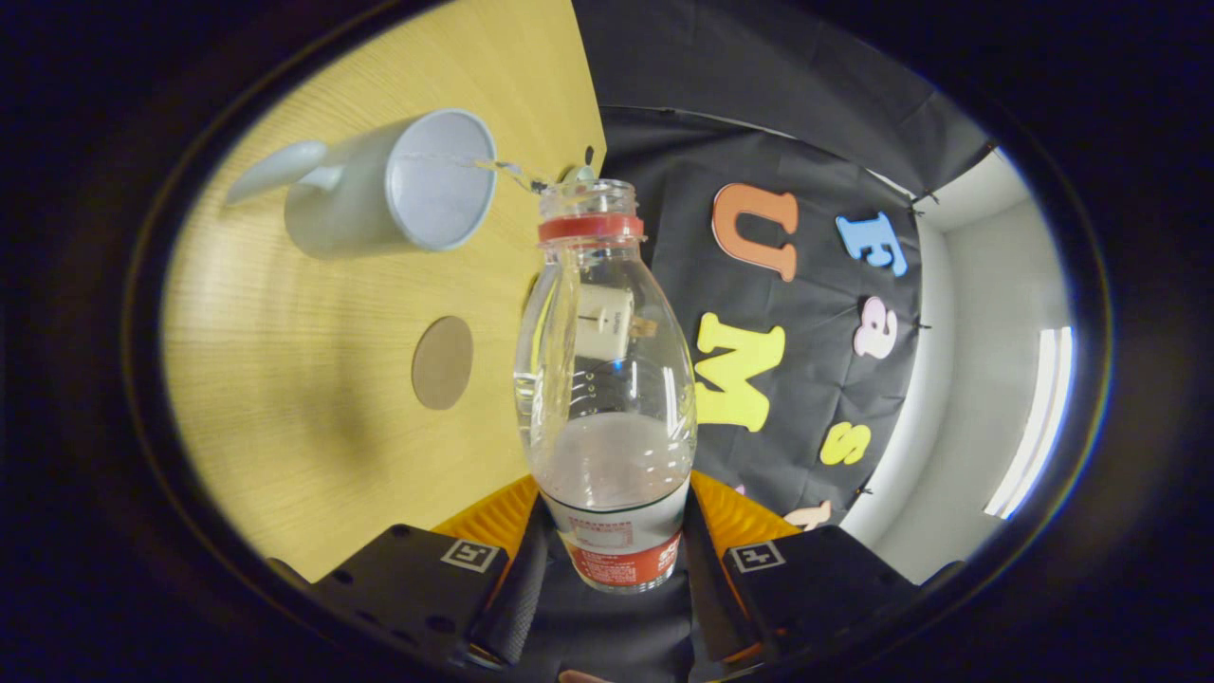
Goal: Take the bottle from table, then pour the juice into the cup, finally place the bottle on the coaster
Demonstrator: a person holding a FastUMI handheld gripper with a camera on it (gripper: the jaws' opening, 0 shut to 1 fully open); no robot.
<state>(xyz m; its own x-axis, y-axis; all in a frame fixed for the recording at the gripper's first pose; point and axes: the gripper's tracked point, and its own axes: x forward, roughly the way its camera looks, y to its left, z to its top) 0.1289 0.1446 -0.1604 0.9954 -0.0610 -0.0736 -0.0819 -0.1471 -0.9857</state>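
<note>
Bottle [605,379]: I have it between the gripper's [607,579] two fingers, one on each side of its lower body at the label, tipped over so its open mouth reaches just beside the cup's [403,185] rim.
Grip: I see both fingers pressing the bottle's sides, closed to its width, with nothing else held.
Pour: I see a thin clear stream running from the mouth into the cup, so I judge the pouring step under way.
Weight: I judge it fairly light, since liquid fills only the lower part of it and is draining.
Stiffness: thin clear plastic, so I expect the wall to give if I squeeze hard.
Slip: smooth wall, though the label band under the fingers should help, and low on the body seems the right place to hold.
Shape: round body narrowing to a neck with a red ring [590,228] and no cap.
Cup material: pale, smooth and matte, with a handle on its far side.
Coaster [442,362]: flat brown disc, well apart from the cup, bare on the wood-grain table [285,398].
</note>
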